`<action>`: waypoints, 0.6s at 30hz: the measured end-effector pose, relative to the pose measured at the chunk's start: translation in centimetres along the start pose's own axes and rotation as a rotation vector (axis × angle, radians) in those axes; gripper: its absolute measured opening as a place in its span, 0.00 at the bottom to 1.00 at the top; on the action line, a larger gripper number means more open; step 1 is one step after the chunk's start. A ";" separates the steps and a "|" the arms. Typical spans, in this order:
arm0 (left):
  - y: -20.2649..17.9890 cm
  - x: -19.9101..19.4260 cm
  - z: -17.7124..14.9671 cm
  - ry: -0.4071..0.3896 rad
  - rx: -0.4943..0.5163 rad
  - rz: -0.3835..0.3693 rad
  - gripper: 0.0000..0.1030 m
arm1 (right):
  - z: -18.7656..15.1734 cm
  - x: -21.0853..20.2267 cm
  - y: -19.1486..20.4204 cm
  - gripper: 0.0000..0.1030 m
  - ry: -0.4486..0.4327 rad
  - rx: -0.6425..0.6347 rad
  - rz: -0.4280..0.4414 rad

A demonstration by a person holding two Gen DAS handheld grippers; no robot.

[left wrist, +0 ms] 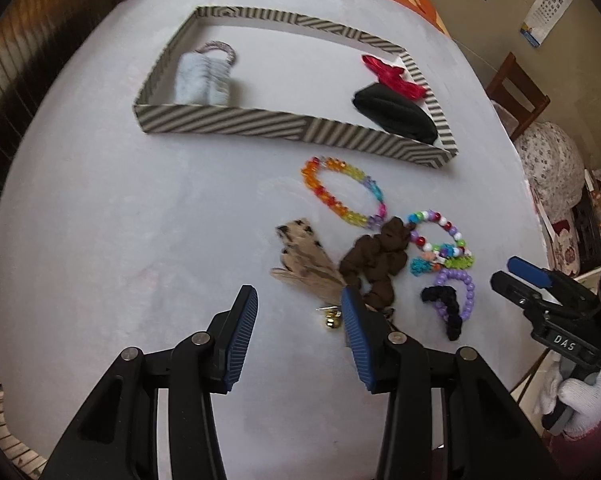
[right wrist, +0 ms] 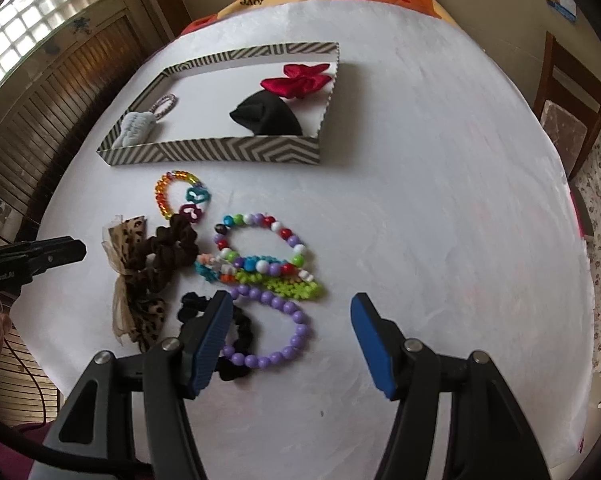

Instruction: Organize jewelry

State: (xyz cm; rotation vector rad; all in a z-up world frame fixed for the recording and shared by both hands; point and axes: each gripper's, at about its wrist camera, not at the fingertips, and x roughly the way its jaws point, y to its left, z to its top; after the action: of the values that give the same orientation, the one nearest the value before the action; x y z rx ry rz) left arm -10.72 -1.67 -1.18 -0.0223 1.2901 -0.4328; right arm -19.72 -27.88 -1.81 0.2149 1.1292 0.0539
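Right wrist view shows the right claw [right wrist: 292, 338] with its blue pads spread apart and nothing between them, hovering over a purple round-bead bracelet [right wrist: 278, 326] that lies on the white counter [right wrist: 420, 220] beside a black scrunchie [right wrist: 236, 344]. Just beyond lie a multicoloured bead bracelet [right wrist: 260, 240], a brown scrunchie [right wrist: 172, 252] and a leopard-print bow [right wrist: 134, 280]. Farther back, a shallow tray with grey-and-white zigzag walls [right wrist: 220, 152] holds a red satin bow [right wrist: 296, 80], a black folded cloth piece [right wrist: 268, 116] and a pale blue fluffy piece [right wrist: 138, 128]. Left wrist view has the left claw [left wrist: 300, 320] also apart and empty, its right pad near the leopard bow's tail and a small gold bell [left wrist: 331, 322].
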 end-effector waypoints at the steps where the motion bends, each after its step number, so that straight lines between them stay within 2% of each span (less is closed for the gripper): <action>1: -0.2 0.2 0.0 0.003 0.005 0.002 0.35 | -0.1 0.1 -0.1 0.62 0.006 -0.004 0.003; 4: -0.6 0.8 0.0 0.017 0.009 0.004 0.35 | -0.6 0.4 -0.1 0.62 0.027 -0.017 0.009; 8: -0.8 1.5 0.1 0.032 0.004 0.003 0.35 | -1.3 1.0 0.2 0.50 0.046 -0.039 0.016; 11: -1.1 1.7 0.3 0.038 0.006 0.000 0.35 | -1.6 1.8 0.1 0.45 0.064 -0.038 0.018; 18: -1.3 2.4 0.5 0.054 0.007 0.003 0.35 | -0.5 1.8 0.8 0.44 0.037 -0.061 0.038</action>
State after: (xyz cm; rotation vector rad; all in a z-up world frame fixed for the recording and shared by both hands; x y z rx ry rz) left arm -10.15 -3.74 -2.88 -0.0032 1.3411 -0.4381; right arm -19.37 -26.79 -3.45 0.1818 1.1582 0.1261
